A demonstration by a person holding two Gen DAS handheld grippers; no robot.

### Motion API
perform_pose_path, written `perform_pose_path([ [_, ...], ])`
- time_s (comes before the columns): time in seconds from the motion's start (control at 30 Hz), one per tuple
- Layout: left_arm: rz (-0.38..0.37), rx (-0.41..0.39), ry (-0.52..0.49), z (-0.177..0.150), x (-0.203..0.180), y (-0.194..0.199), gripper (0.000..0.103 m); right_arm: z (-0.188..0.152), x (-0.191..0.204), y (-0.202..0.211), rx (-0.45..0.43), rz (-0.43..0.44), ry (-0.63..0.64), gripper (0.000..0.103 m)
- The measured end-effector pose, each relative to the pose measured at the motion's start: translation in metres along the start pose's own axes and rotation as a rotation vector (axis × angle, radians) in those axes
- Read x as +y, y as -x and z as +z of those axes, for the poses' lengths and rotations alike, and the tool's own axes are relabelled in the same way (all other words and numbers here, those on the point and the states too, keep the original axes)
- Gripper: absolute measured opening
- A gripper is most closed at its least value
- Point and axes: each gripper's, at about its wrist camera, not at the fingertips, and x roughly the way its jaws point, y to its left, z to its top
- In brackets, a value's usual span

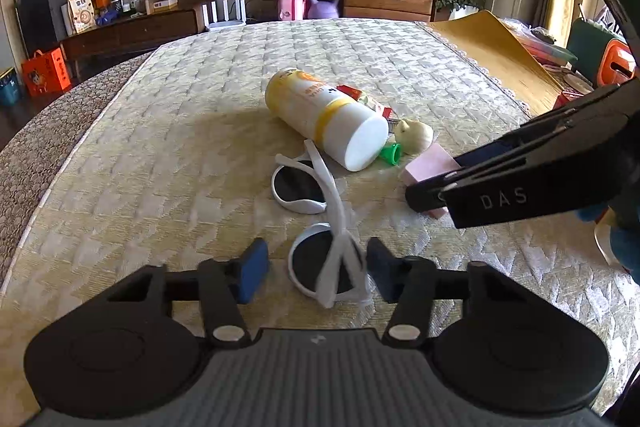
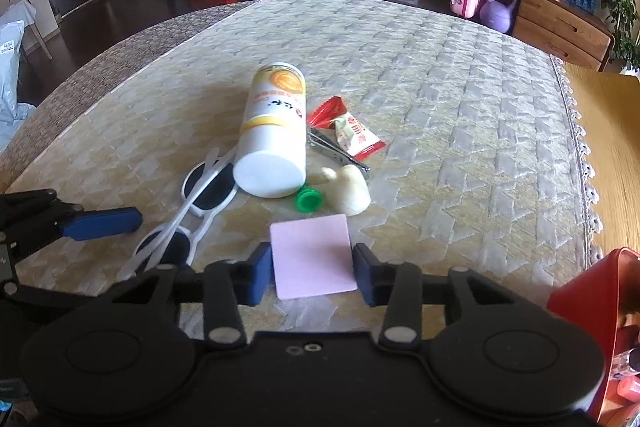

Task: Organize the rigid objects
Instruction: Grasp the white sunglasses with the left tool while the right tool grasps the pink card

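White sunglasses point(image 1: 298, 187) lie folded on the quilted cloth. My left gripper point(image 1: 316, 273) straddles their near lens: the right pad touches the frame, the left pad stands clear, so it is open. In the right wrist view one blue finger point(image 2: 104, 223) of it shows beside the sunglasses point(image 2: 208, 191). My right gripper point(image 2: 313, 273) is shut on a flat pink block point(image 2: 312, 255), both pads against its sides. From the left wrist view that right gripper point(image 1: 434, 179) reaches in from the right over the pink block point(image 1: 430, 163).
A yellow-and-white bottle point(image 2: 274, 131) lies on its side behind the sunglasses. Around it are a green cap point(image 2: 308, 200), a cream figurine point(image 2: 352, 191), a nail clipper point(image 2: 340, 155) and a red candy wrapper point(image 2: 348, 131). A red container point(image 2: 588, 307) sits near right.
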Motion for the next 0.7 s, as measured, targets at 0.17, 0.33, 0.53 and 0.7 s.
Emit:
perform_pose_path([
  [0.17, -0.020, 0.013, -0.003, 0.004, 0.003, -0.001, 0.041, -0.007, 0.003, 0.011, -0.018, -0.016, -0.024, 0.040],
  [0.33, -0.028, 0.032, 0.029, 0.006, 0.008, 0.001, 0.041, -0.015, 0.003, 0.032, -0.045, -0.015, -0.075, 0.040],
  [0.53, -0.013, 0.056, 0.041, 0.005, 0.011, 0.009, 0.041, -0.031, 0.004, 0.057, -0.056, -0.025, -0.102, 0.040],
  [0.7, -0.010, 0.045, 0.051, 0.004, 0.013, 0.024, 0.041, -0.042, 0.003, 0.080, -0.082, -0.041, -0.119, 0.040],
])
